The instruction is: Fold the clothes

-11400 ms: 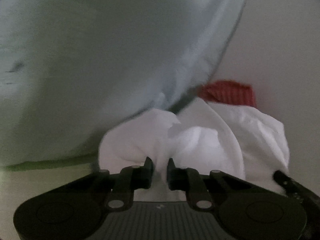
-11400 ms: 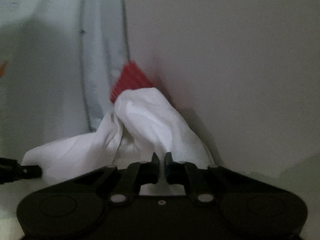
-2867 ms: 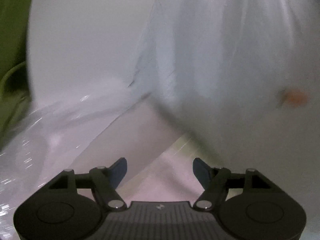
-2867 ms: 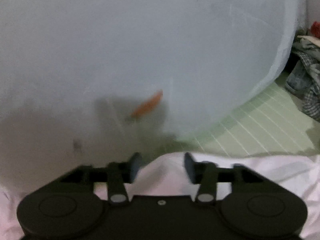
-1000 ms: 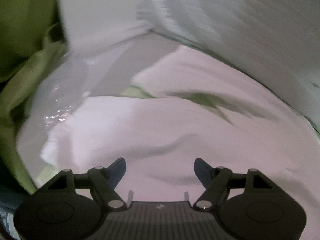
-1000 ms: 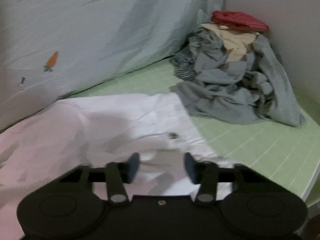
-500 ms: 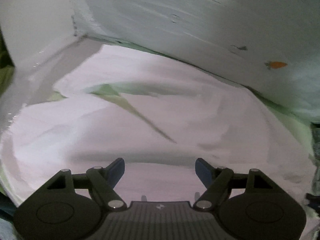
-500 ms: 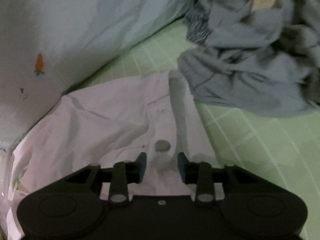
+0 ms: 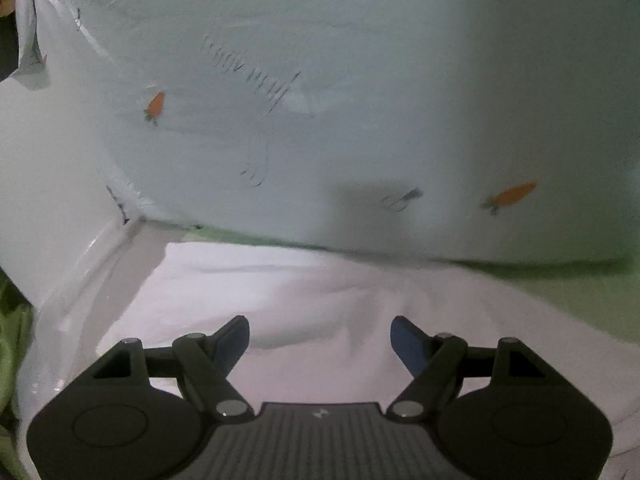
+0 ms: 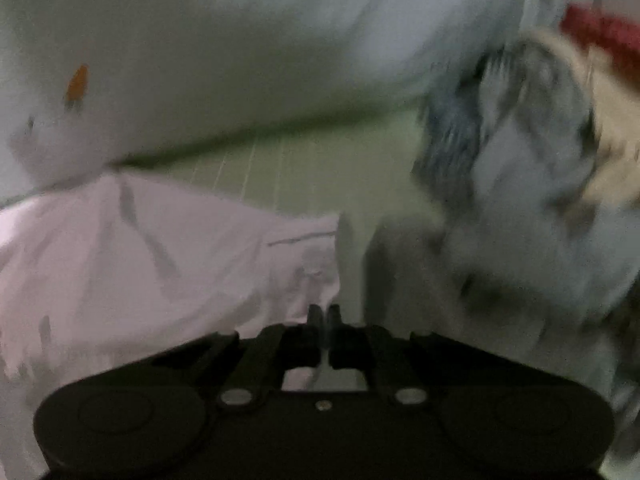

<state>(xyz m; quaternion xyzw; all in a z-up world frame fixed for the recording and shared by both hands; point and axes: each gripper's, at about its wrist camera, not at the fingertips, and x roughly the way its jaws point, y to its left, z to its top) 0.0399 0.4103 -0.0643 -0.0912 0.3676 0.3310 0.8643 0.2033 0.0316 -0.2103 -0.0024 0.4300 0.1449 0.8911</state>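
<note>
White shirt [image 10: 160, 264] pinched by right gripper [image 10: 324, 314]; left gripper [image 9: 320, 334] agape; grey clothes heap [image 10: 520, 208] beside (blurred).

Green bed sheet [image 10: 304, 176] under white garment [image 10: 160, 256]

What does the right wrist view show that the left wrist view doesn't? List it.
Right wrist only: the right gripper shut on the shirt's edge, a grey clothes pile and a red item. Left wrist only: the left gripper open above the shirt, and a green cloth. Both: the white shirt, the carrot-print pillow and the green sheet.
</note>
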